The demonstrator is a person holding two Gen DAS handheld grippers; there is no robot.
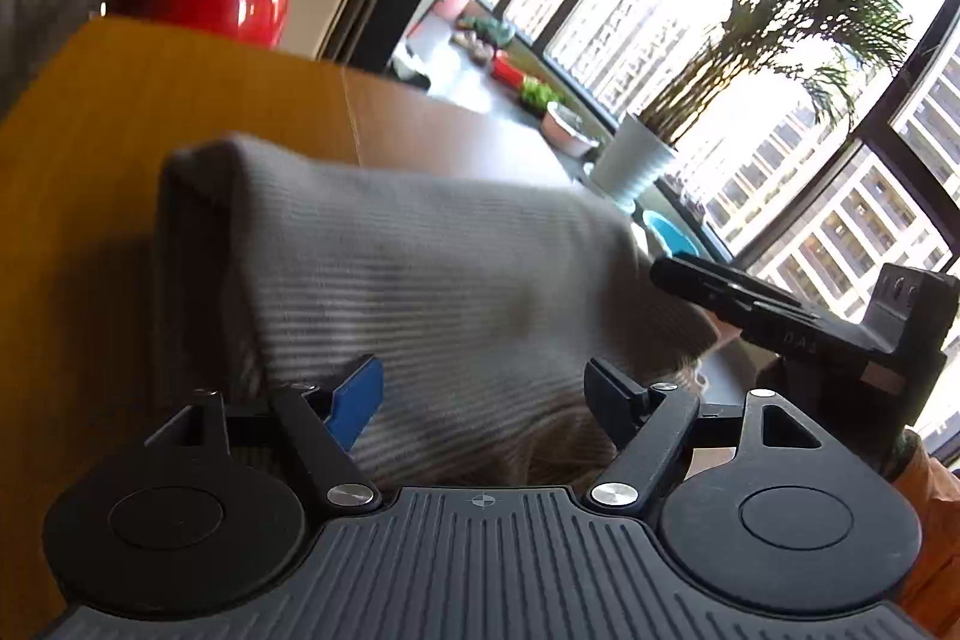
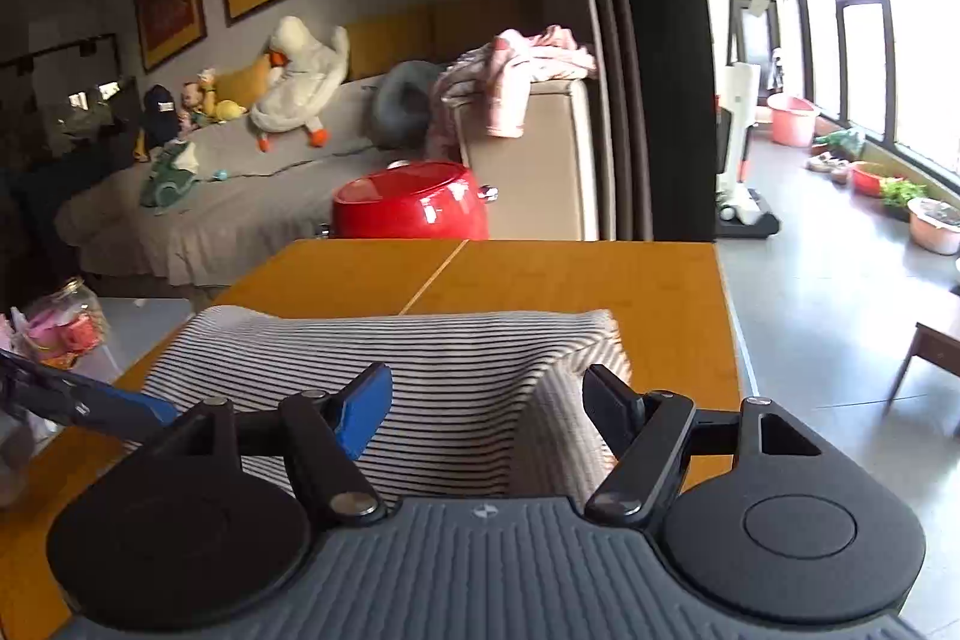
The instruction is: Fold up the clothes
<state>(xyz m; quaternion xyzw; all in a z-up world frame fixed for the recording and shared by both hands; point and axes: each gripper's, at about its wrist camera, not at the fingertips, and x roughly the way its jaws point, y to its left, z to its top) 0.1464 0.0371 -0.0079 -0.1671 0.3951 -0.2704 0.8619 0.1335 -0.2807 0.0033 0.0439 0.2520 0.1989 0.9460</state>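
A grey-and-white striped garment (image 2: 420, 376) lies folded on the orange wooden table (image 2: 600, 280); it also shows in the left wrist view (image 1: 420, 280), blurred. My right gripper (image 2: 486, 406) is open, fingers spread above the garment's near edge, with nothing held. My left gripper (image 1: 486, 400) is open over the garment's near part, empty. The right gripper's fingers (image 1: 720, 286) appear at the garment's right side in the left wrist view. The left gripper's blue-tipped finger (image 2: 120, 406) appears at the garment's left edge in the right wrist view.
A red round pot (image 2: 414, 202) stands beyond the table's far edge. A sofa (image 2: 240, 196) with plush toys and pink clothes is behind. A glass jar (image 2: 66, 322) stands left of the table. Basins and a potted palm (image 1: 636, 160) line the windows on the right.
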